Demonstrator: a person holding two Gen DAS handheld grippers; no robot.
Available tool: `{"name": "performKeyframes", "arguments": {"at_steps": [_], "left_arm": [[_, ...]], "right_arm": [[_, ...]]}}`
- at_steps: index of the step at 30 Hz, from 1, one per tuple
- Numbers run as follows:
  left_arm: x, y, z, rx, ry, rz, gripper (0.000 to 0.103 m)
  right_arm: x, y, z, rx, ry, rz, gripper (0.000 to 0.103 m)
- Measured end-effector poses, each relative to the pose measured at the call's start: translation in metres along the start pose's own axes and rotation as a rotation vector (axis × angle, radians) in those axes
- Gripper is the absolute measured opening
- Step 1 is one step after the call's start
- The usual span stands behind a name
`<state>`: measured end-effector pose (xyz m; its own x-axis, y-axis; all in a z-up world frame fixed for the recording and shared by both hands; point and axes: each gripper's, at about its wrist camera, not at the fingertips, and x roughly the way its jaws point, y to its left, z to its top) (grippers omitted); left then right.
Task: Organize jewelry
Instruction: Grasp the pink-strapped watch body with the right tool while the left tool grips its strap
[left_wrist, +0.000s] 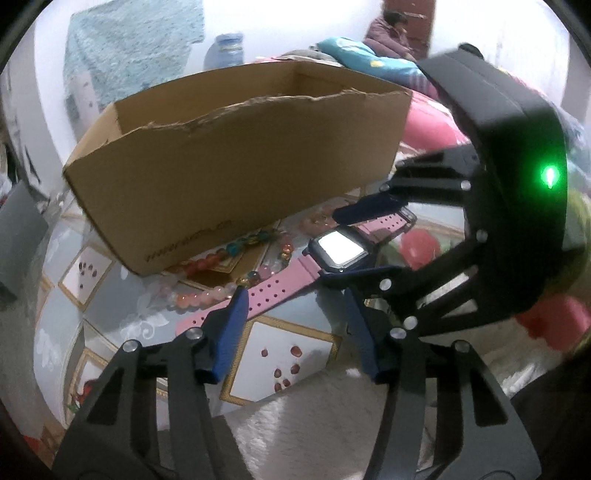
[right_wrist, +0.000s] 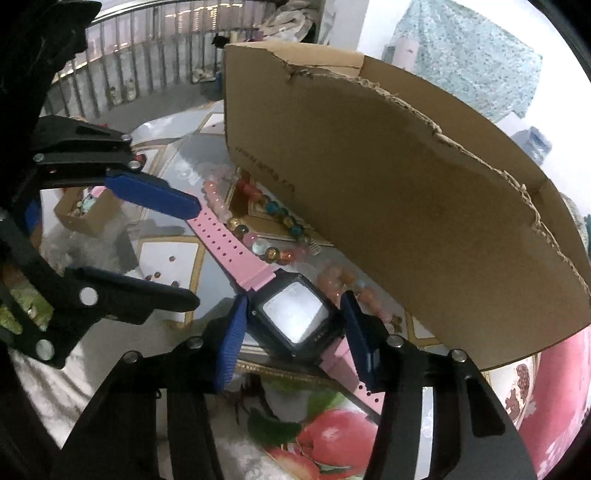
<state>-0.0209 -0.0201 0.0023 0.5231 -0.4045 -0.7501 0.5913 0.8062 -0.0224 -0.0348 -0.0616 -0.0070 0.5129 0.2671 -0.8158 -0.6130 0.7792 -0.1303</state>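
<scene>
A pink-strapped watch (left_wrist: 334, 253) with a dark square case lies flat on the glossy table, also in the right wrist view (right_wrist: 291, 319). Bead bracelets (left_wrist: 210, 264) lie between it and a torn cardboard box (left_wrist: 229, 162), and show in the right wrist view (right_wrist: 266, 218). My right gripper (right_wrist: 293, 317) is open, its blue fingers on either side of the watch case. My left gripper (left_wrist: 295, 306) is open over the perforated strap end, one finger tip at the strap's edge. The right gripper (left_wrist: 354, 243) shows in the left wrist view, the left gripper (right_wrist: 192, 251) in the right wrist view.
The box (right_wrist: 388, 206) stands close behind the jewelry. A small cardboard box (right_wrist: 86, 210) with items sits further off on the table. The patterned tabletop (left_wrist: 288, 354) has gold-framed panels. Pink bedding (left_wrist: 432, 125) and red objects (left_wrist: 421, 247) lie beyond the table.
</scene>
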Motion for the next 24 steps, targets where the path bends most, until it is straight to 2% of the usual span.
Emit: {"name": "performKeyframes", "arguments": {"at_steps": [3, 9, 11, 14, 15, 17, 21, 24], "left_arm": [[0.008, -0.01, 0.001, 0.059, 0.009, 0.021, 0.051], [0.025, -0.036, 0.004, 0.214, 0.021, 0.077, 0.051], [0.03, -0.044, 0.004, 0.257, 0.028, 0.105, 0.046], [0.038, -0.049, 0.006, 0.268, 0.044, 0.123, 0.025], [0.041, -0.049, 0.007, 0.259, 0.053, 0.125, 0.015], [0.045, -0.048, 0.009, 0.228, 0.061, 0.118, 0.011], [0.047, -0.034, 0.013, 0.123, 0.088, 0.031, 0.008], [0.049, -0.021, 0.015, 0.04, 0.104, -0.027, 0.006]], "right_arm": [[-0.003, -0.01, 0.0, 0.021, 0.019, 0.062, 0.05], [-0.005, -0.041, 0.0, 0.097, 0.09, 0.273, 0.05], [-0.003, -0.05, 0.001, 0.128, 0.114, 0.344, 0.05], [0.0, -0.059, 0.001, 0.188, 0.135, 0.432, 0.05], [0.0, -0.062, -0.001, 0.201, 0.136, 0.443, 0.05], [-0.002, -0.065, -0.003, 0.237, 0.128, 0.448, 0.05], [-0.009, -0.058, -0.008, 0.243, 0.099, 0.384, 0.051], [-0.018, -0.049, -0.016, 0.204, 0.076, 0.289, 0.051]]}}
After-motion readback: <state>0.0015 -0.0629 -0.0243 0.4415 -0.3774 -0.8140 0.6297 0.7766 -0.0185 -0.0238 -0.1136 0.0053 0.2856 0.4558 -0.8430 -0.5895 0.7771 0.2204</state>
